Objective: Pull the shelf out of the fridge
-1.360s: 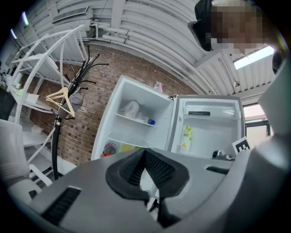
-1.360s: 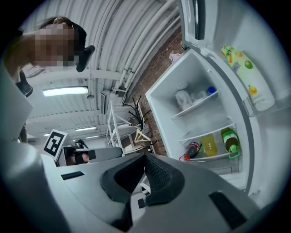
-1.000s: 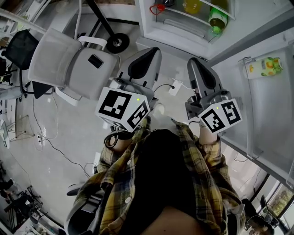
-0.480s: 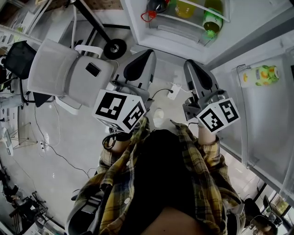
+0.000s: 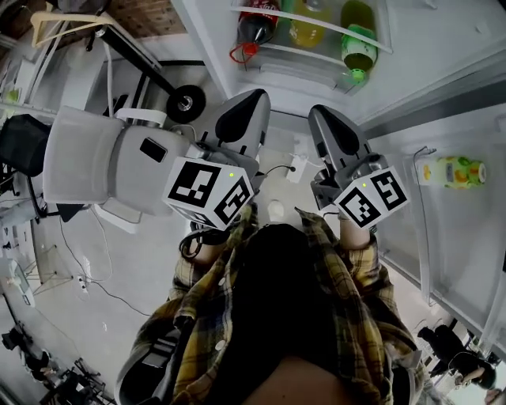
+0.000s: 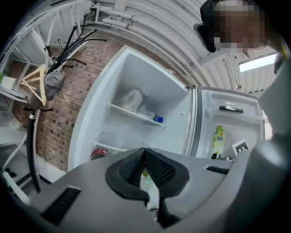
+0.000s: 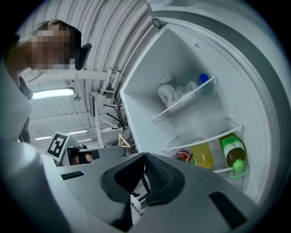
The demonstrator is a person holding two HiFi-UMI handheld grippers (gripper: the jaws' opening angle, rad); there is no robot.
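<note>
The fridge (image 5: 316,71) stands open ahead of me. A clear upper shelf (image 7: 186,103) carries a white bag and a blue-capped bottle. A lower shelf (image 7: 207,134) is bare, and beneath it lie a cola bottle (image 5: 254,24), a yellow bottle (image 5: 308,24) and a green bottle (image 5: 357,47). Both shelves also show in the left gripper view, the upper shelf (image 6: 136,114) above the lower one. My left gripper (image 5: 251,101) and right gripper (image 5: 322,119) point at the fridge side by side, short of it. Both are shut with nothing between their jaws.
The fridge door (image 5: 443,206) hangs open at the right with a yellow juice bottle (image 5: 451,170) in its rack. A grey office chair (image 5: 103,162) stands at the left, near a wheeled stand (image 5: 186,101). A coat rack with a hanger (image 6: 38,82) stands by the brick wall.
The view has tilted up, so more of the fridge's inside and its bottles show. Both grippers have edged up toward the fridge and stay shut.
</note>
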